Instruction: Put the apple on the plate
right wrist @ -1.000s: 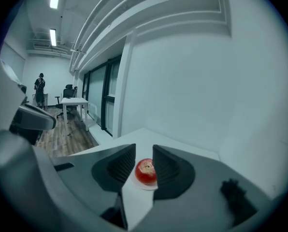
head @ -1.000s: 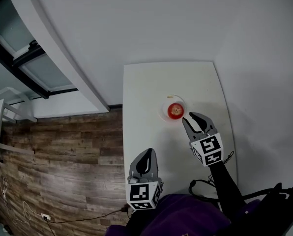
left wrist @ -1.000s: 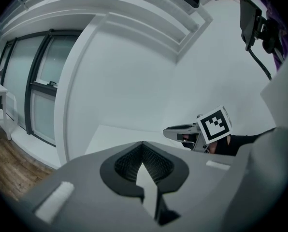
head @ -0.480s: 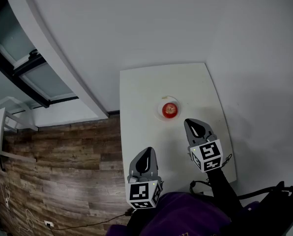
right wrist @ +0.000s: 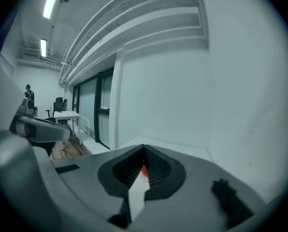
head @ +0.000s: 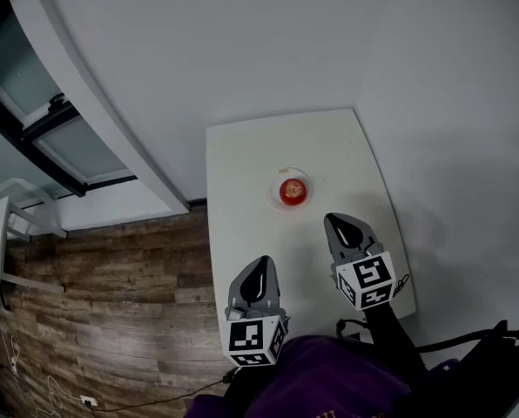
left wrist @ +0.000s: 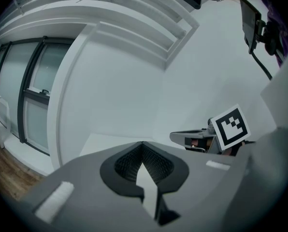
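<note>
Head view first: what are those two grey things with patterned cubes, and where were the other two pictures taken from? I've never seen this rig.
They are hand-held tools, one in each of a person's hands, each ending in a two-jaw claw. The head view comes from a camera on the person's head, looking down. The two gripper views come from cameras riding on the tools. On the white table sits a plate with a red apple on it. The left claw and right claw are both shut and hold nothing.
</note>
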### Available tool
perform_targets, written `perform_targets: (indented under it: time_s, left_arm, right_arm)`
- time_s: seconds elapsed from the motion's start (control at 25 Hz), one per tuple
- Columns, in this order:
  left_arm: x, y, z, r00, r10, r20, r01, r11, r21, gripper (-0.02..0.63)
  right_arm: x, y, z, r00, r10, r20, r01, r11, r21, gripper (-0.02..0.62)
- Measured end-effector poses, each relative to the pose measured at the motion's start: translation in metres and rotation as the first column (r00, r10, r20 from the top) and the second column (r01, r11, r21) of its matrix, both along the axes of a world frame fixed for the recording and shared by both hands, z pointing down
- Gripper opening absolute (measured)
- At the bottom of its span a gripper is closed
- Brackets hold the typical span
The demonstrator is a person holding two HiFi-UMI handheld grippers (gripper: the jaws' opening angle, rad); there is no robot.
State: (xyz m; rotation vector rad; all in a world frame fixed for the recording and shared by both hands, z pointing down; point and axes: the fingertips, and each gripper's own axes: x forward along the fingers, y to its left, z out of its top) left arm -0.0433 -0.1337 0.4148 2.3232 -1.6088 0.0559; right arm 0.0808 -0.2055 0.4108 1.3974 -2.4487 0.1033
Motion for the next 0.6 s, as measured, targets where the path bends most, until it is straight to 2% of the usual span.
perform_targets:
  time_s: [0.6]
  left_arm:
    - [0.012,0.011,-0.006,1.0,0.027,0.011,-0.027,1.0,0.013,0.006]
  right_arm:
    - [0.01,0.015,-0.01,1.0,0.007,0.006,-0.007,1.0,0.024,0.011]
